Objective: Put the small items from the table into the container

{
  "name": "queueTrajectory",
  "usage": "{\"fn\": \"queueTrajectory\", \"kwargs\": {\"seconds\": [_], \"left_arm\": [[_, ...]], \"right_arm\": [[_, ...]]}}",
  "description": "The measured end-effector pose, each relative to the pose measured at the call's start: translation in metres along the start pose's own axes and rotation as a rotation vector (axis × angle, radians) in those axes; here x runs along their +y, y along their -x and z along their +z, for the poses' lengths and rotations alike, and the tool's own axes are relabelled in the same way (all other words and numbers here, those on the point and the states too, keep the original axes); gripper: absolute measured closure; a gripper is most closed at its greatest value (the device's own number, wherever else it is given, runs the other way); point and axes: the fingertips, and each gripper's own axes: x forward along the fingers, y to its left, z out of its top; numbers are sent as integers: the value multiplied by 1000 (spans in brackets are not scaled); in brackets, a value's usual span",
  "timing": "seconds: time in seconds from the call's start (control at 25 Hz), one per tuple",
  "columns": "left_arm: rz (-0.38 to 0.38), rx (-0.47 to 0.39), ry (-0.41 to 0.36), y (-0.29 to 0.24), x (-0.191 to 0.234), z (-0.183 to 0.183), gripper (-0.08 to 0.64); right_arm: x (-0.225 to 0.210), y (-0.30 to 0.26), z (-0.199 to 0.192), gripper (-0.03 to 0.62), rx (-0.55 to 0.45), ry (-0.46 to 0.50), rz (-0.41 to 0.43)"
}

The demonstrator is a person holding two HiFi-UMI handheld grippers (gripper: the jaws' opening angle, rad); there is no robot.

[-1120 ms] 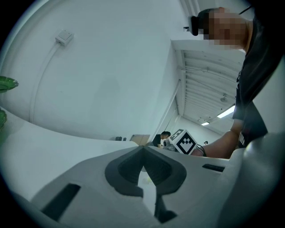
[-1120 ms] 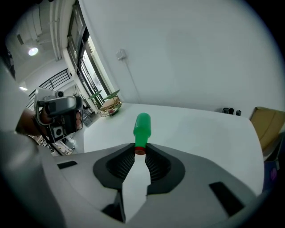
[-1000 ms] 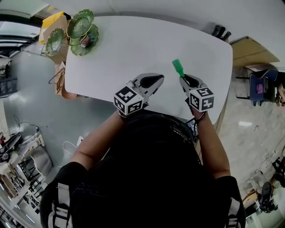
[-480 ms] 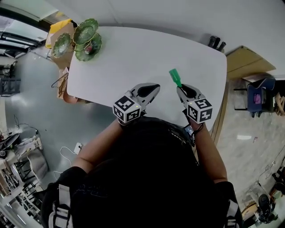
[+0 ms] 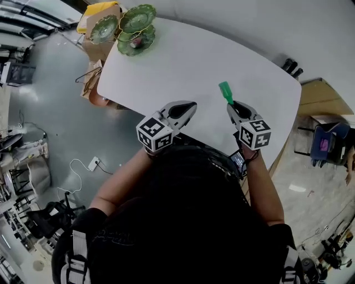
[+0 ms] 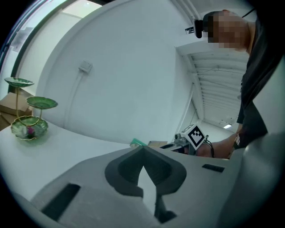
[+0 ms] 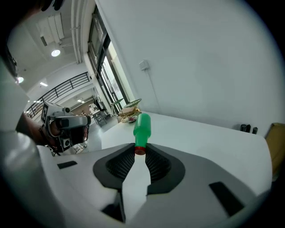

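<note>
A small green bottle with a red end [image 5: 225, 91] [image 7: 142, 128] sticks out forward from my right gripper [image 5: 231, 105] [image 7: 140, 150], which is shut on its red end above the white table [image 5: 183, 61]. My left gripper [image 5: 191, 105] [image 6: 142, 150] hovers to its left near the table's front edge, jaws shut with nothing between them. The container, a green tiered dish stand [image 5: 130, 28] [image 6: 29, 120] [image 7: 129, 112], stands at the table's far left corner, well away from both grippers. In the left gripper view, the right gripper's marker cube [image 6: 195, 136] shows beyond the jaws.
A cardboard box with a yellow top [image 5: 100, 12] sits on the floor behind the stand. A wooden board [image 5: 321, 94] and a blue chair [image 5: 327, 145] are to the right of the table. Two dark objects [image 5: 291, 66] lie by the far right corner.
Both grippers have drifted a little and risen slightly over the table; the right one still holds the green bottle. The head view has swung, so the table sits differently in it.
</note>
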Motion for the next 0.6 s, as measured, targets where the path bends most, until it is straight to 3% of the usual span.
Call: {"fn": "queueTrajectory", "kwargs": {"seconds": [0.24,0.6], "left_arm": [[98,-65,-15,80,40,10,557],[203,-161,23,236,116,14,557]], "right_arm": [[64,-53,27,512,18,74,66],[212,-150,61,512,36,178,152]]}}
